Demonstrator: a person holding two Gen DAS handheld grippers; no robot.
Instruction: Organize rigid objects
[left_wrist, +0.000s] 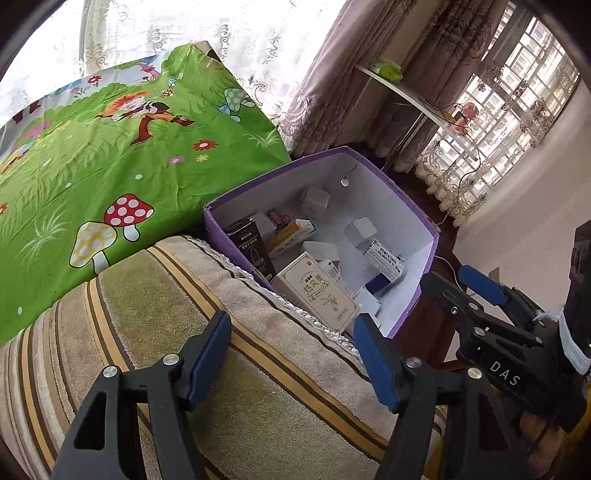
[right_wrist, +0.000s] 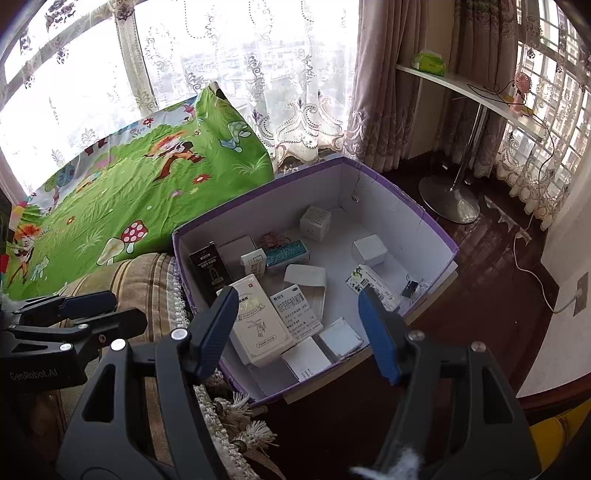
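Observation:
A purple cardboard box (left_wrist: 417, 206) (right_wrist: 413, 203) with a white inside stands beside a striped cushion and holds several small packages. Among them are a cream medicine carton (left_wrist: 317, 291) (right_wrist: 258, 321), a black carton (left_wrist: 251, 243) (right_wrist: 207, 266), a white cube (right_wrist: 315, 222) and a white-and-blue carton (left_wrist: 384, 262) (right_wrist: 373, 288). My left gripper (left_wrist: 293, 358) hangs open over the cushion, left of the purple box, with nothing between its fingers. My right gripper (right_wrist: 299, 332) is open above the box's near side, also empty. In the left wrist view the right gripper (left_wrist: 461, 280) shows at the right edge.
A striped tasselled cushion (left_wrist: 229, 332) (right_wrist: 140, 280) lies left of the box. Behind it spreads a green cartoon sheet (left_wrist: 122, 155) (right_wrist: 147, 177). A white shelf on a metal stand (right_wrist: 461, 184) and a cable (right_wrist: 532, 269) occupy the dark wood floor at right. Lace curtains hang behind.

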